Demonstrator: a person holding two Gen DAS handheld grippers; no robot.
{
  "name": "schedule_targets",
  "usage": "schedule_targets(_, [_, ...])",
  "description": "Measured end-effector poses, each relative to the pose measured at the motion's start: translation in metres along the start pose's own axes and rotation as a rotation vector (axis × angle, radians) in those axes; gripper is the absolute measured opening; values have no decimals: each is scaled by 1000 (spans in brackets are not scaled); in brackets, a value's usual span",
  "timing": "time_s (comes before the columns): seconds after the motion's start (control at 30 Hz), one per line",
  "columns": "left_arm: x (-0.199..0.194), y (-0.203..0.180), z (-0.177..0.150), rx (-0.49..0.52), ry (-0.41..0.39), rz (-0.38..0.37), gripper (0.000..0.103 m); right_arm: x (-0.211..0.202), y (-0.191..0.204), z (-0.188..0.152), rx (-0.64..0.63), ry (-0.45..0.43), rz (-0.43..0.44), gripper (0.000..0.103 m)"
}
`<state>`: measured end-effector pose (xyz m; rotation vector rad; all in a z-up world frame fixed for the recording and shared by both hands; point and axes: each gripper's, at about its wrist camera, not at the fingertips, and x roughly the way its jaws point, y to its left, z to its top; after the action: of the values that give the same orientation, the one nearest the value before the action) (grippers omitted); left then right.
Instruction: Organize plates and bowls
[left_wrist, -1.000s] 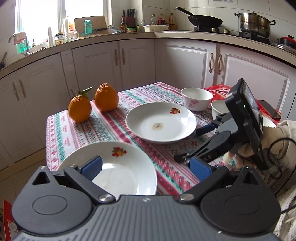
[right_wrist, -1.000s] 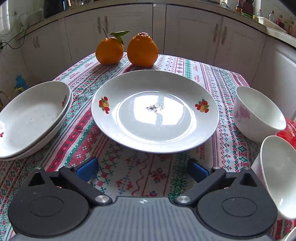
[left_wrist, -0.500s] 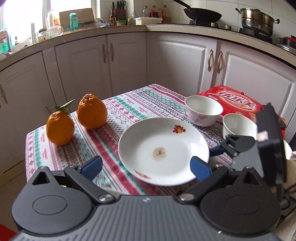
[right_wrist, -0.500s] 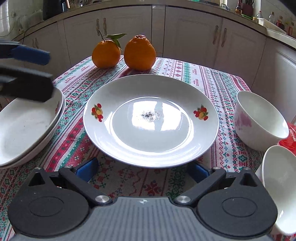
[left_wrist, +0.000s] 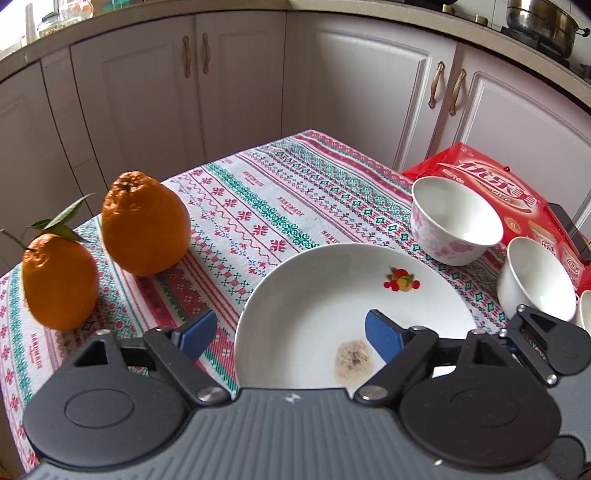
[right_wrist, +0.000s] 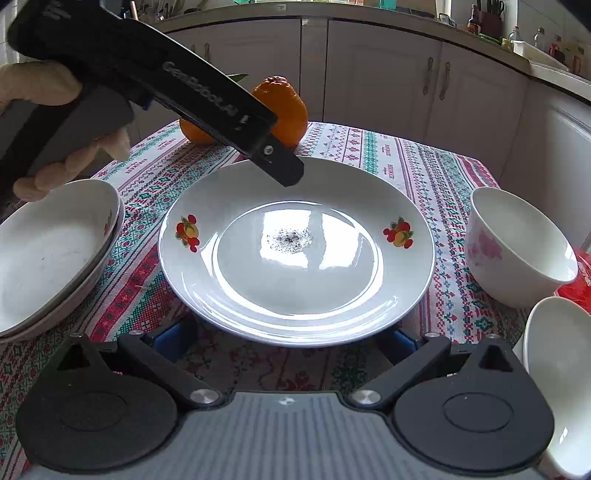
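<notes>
Left gripper (left_wrist: 291, 332): jaws closing, straddling the left rim of the plate (left_wrist: 332, 295). One blue pad sits over the plate's bowl, the other outside the rim over the tablecloth (left_wrist: 258, 206). Pads not yet pressing the rim; nothing gripped.

Right gripper (right_wrist: 284, 343): jaws spread wide, low at the plate's near rim, blue pads partly hidden beneath the rim on either side. No contact visible; holds nothing.

In the right wrist view, the left gripper's black body reaches in from the upper left, tip over the plate's far rim, held by a hand (right_wrist: 48, 110) in a pale glove.

The plate lies at the middle of the table: white, fruit prints on the rim, a dark smudge in its centre.

Two stacked plates (right_wrist: 55, 251) rest at the table's left edge. At the right edge: a bowl with pink flowers (left_wrist: 456, 221), a plain white bowl (left_wrist: 535, 280) just beside it, nearer the camera. A red packet (left_wrist: 491, 177) lies behind the bowls, at the far right corner.

Two oranges (left_wrist: 144, 225) stand together near the far left corner, one with leaves.
</notes>
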<state>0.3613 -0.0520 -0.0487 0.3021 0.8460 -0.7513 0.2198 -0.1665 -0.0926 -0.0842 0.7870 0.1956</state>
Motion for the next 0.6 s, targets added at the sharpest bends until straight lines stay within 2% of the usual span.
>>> schedule_targets(0.2, [24,4,6,30,67,-14,81,-1,-1,0,-14,-6,-7,103])
schedule_targets(0.27, [28,6,8,29,84,-30,77,-1,-1,1,-10,-5,-3,103])
schedule_targets(0.6, [46,8,17,69,158,-83,69,0,-4,2,3,-11,12,101])
